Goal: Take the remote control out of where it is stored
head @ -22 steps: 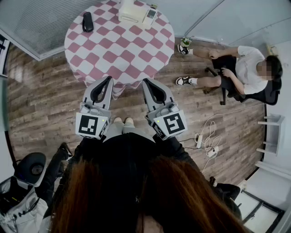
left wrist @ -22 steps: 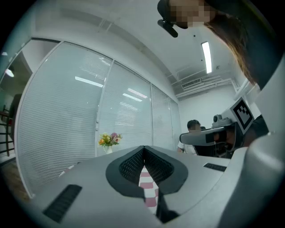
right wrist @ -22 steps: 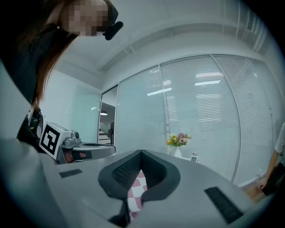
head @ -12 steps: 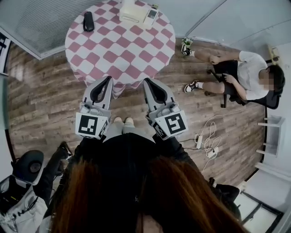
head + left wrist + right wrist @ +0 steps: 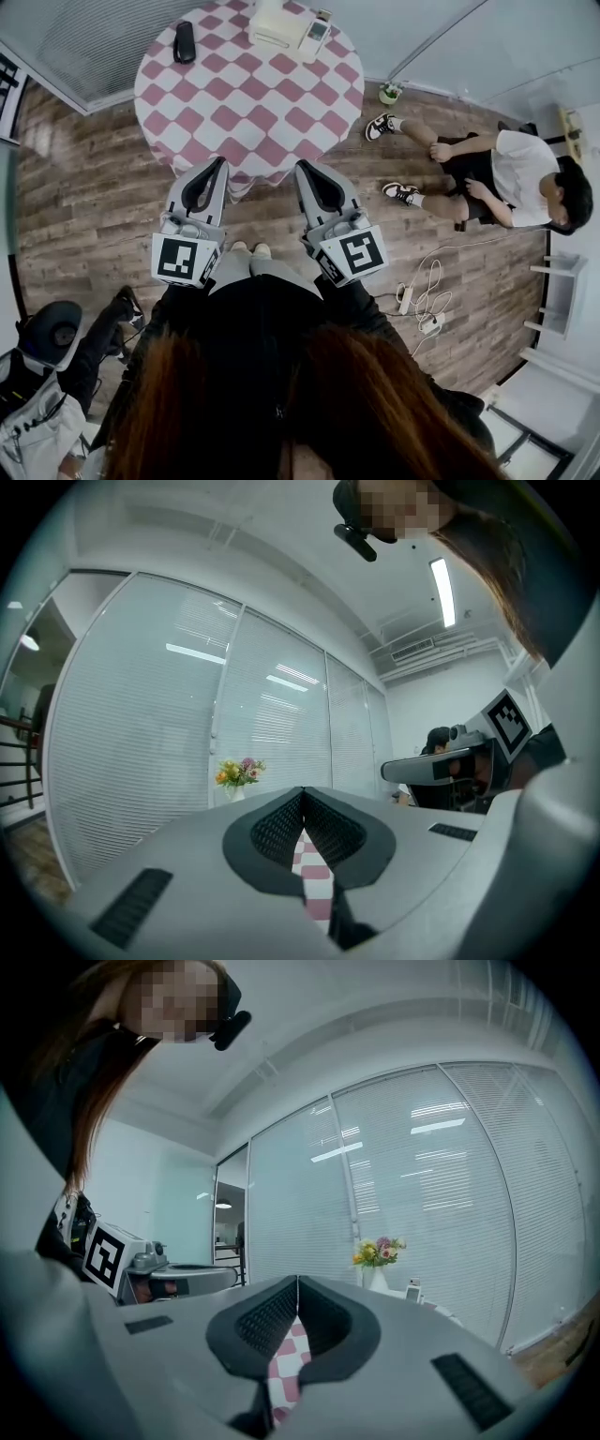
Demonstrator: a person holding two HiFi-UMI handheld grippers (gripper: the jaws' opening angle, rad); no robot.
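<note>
While my left gripper and right gripper are clenched empty, arriving unopened could topple the remote control well ahead.

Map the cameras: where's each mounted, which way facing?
Head view: on the head, steeply down at table and floor; shows hair, left gripper, right gripper.
Left gripper view: on left gripper, level toward flowers; own shut jaws show.
Right gripper view: on right gripper, level, same way; own shut jaws show.
Shared: both gripper views catch flowers, table.
</note>
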